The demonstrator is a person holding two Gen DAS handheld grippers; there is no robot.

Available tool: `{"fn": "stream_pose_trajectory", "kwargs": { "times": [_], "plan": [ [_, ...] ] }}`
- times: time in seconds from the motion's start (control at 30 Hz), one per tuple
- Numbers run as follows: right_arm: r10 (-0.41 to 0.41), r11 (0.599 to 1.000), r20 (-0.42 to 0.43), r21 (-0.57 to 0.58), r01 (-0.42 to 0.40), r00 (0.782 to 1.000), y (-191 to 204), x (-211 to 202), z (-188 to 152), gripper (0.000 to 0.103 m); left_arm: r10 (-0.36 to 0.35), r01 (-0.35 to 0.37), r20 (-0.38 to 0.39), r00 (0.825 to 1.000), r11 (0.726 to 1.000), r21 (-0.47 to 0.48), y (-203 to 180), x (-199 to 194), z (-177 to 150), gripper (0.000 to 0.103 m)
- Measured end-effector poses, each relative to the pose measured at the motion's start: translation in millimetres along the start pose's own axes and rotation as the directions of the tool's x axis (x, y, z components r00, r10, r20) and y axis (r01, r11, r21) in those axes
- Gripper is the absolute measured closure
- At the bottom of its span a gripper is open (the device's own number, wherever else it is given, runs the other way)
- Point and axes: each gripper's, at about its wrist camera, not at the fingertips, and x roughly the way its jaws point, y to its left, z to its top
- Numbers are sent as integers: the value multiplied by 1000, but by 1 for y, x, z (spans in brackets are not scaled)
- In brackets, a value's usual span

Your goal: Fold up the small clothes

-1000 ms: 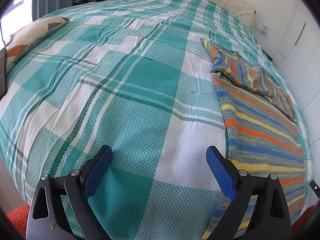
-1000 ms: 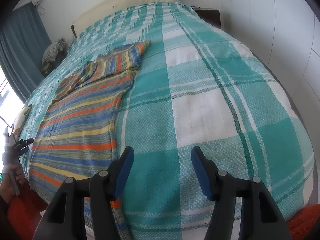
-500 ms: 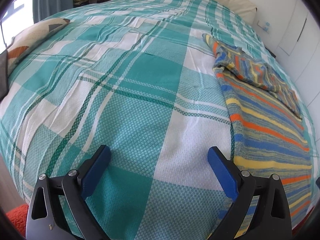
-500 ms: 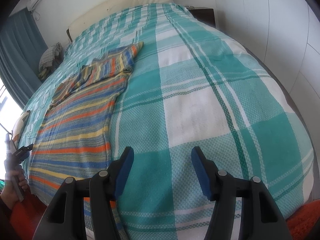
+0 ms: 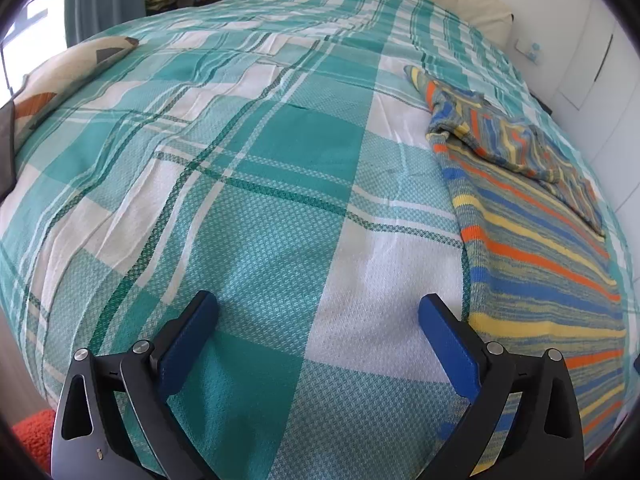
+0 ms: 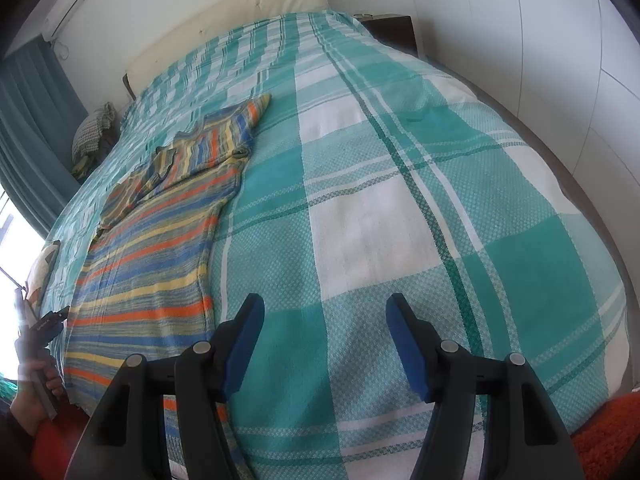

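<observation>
**Both tongs empty above the bed, striped top not yet gripped**

I have the left tongs (image 5: 318, 310) spread wide and holding nothing, hovering over the teal-and-white plaid woven bedspread (image 5: 256, 184); the right tongs (image 6: 324, 314) are likewise parted, a little less widely, and empty; the knitted top with orange, blue and yellow stripes (image 6: 160, 264) lies flat on the bedspread, its hem towards the foot of the bed and its sleeves already turned in across the chest at the far end; it sits to the right of the left tongs and to the left of the right tongs, just beside each.

My worry is the grab: the knit lies flush on the bedspread, so tongs closing low at the hem could pinch the cover along with it and drag both; a one-layer pinch would let the lower layer slide and skew the fold; lifting the two corners unevenly could spill the tucked sleeves (image 5: 516, 148) back out.
</observation>
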Motion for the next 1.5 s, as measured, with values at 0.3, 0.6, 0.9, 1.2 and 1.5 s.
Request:
{"fn": "stream_pose_trajectory", "kwargs": {
  "times": [0.3,0.6,0.9,1.2,1.5],
  "plan": [
    [-1,1000,1,5,1,1000,-1,0,0,39,1,-1,0,1000,1000,1,0,0,0,2],
    [-2,1000,2,13,2,1000,-3,-1,1,39,9,-9,-2,1000,1000,18,-2,2,-1,1],
    [-4,1000,4,15,4,1000,-4,-1,1,39,9,-9,-2,1000,1000,18,-2,1,-1,1],
    [-4,1000,2,15,4,1000,-4,-1,1,39,9,-9,-1,1000,1000,18,-2,2,-2,1],
    [63,997,-8,54,-62,998,-9,-23,10,37,-227,224,-167,959,974,-40,-5,-43,-24,2]
  ]
}}
